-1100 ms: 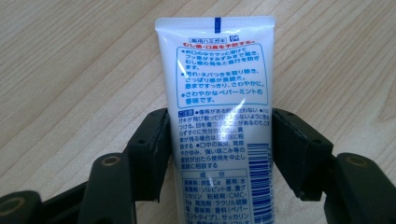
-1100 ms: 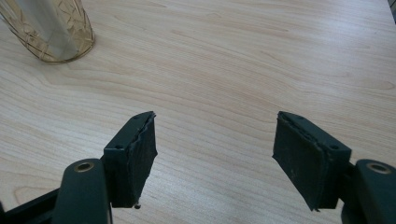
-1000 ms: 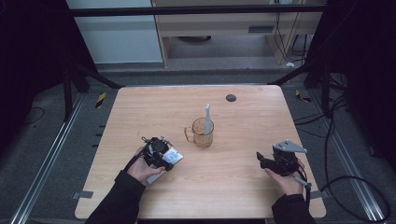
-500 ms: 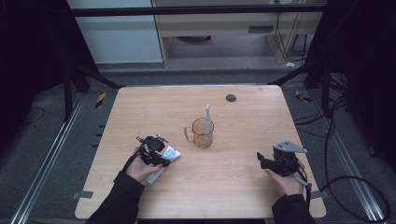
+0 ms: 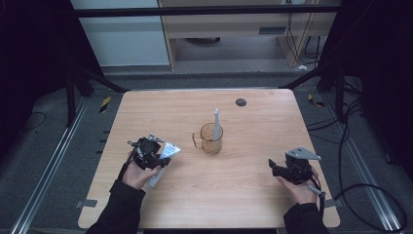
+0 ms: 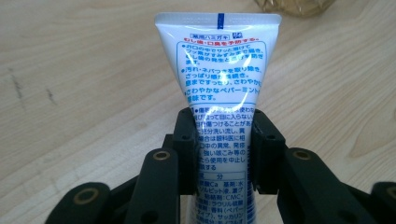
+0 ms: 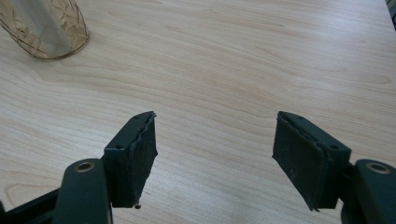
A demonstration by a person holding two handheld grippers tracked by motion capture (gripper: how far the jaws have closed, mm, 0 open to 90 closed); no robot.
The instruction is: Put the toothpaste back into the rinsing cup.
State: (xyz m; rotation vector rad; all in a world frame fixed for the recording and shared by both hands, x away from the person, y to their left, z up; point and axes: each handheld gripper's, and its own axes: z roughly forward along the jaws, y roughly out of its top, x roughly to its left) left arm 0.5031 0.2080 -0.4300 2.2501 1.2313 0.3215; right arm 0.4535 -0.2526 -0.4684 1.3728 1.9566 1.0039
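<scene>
In the high view we see the left gripper (image 5: 155, 155) at the near left of the wooden desk (image 5: 253, 195), held in the left hand (image 5: 137, 174). A white toothpaste tube (image 5: 164, 157) sits between its jaws, its flat crimped end pointing to the right and its other end running back under the gripper toward the near edge. Right of it, about mid-desk, stands an amber glass mug (image 5: 211, 140) with a white toothbrush (image 5: 216, 125) upright in it. A small dark disc (image 5: 240, 102) lies near the far edge. The right gripper (image 5: 276, 168) is at the near right, well apart from the mug, carried by the right hand (image 5: 298, 189).

In the left gripper view we look along the toothpaste tube (image 6: 219, 93). The left gripper (image 6: 219, 151) has just been closing, and both pads now press on the tube's sides partway along its printed body. The crimped end, with a short blue mark, points away from us over the desk (image 6: 74, 70), and the mug's base (image 6: 294, 5) shows just beyond it.

In the right gripper view the right gripper (image 7: 215, 154) stands wide open with nothing but bare desk (image 7: 224, 60) between its pads. The patterned amber mug (image 7: 46, 28) is at the far left.
</scene>
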